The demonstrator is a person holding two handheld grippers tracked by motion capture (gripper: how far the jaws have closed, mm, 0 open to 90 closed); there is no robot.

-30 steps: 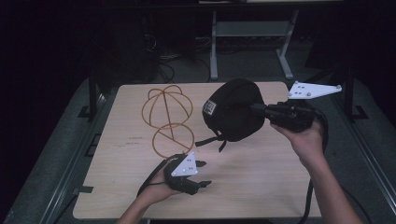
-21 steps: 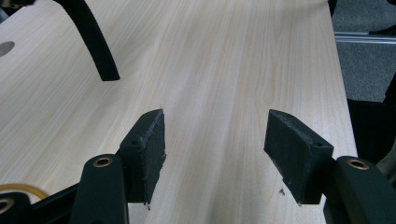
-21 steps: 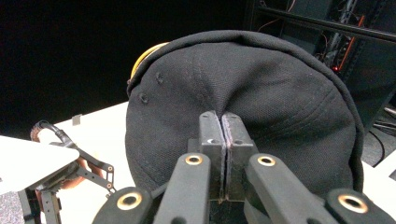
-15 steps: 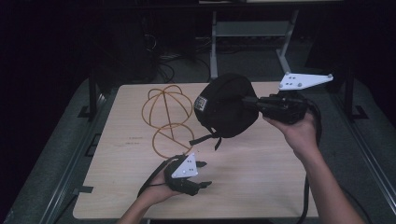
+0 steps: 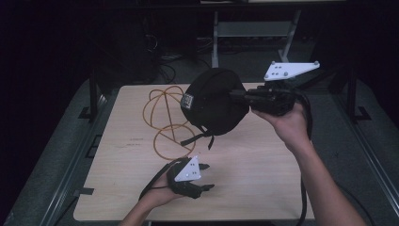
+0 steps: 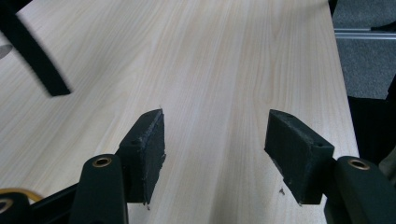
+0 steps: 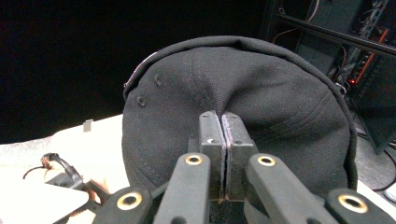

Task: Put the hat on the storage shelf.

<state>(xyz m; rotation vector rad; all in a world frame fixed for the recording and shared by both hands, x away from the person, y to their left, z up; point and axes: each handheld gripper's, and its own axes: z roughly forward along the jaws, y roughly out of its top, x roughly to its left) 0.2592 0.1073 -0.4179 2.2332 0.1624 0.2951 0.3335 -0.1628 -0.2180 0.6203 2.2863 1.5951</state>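
Note:
A black cap (image 5: 214, 101) hangs in the air above the back of the table, its strap (image 5: 197, 136) dangling down. My right gripper (image 5: 235, 95) is shut on the cap's crown, and in the right gripper view the jaws pinch a fold of the black cap (image 7: 243, 88) fabric. An orange wire frame (image 5: 167, 120) made of loops stands on the table to the left of the cap. My left gripper (image 5: 207, 178) rests low near the table's front edge, open, with bare wood between its pads (image 6: 147, 147). A dangling black strap (image 6: 35, 58) shows at the upper left of the left gripper view.
The light wooden table (image 5: 263, 169) has dark rails along both sides and grey floor around it. A metal rack frame (image 5: 254, 33) and cables stand behind the table in the dark. The table's right edge (image 6: 343, 93) lies close to the left gripper.
The right gripper has carried the cap to the left and a little higher, toward the wire frame. The left gripper has stayed in place.

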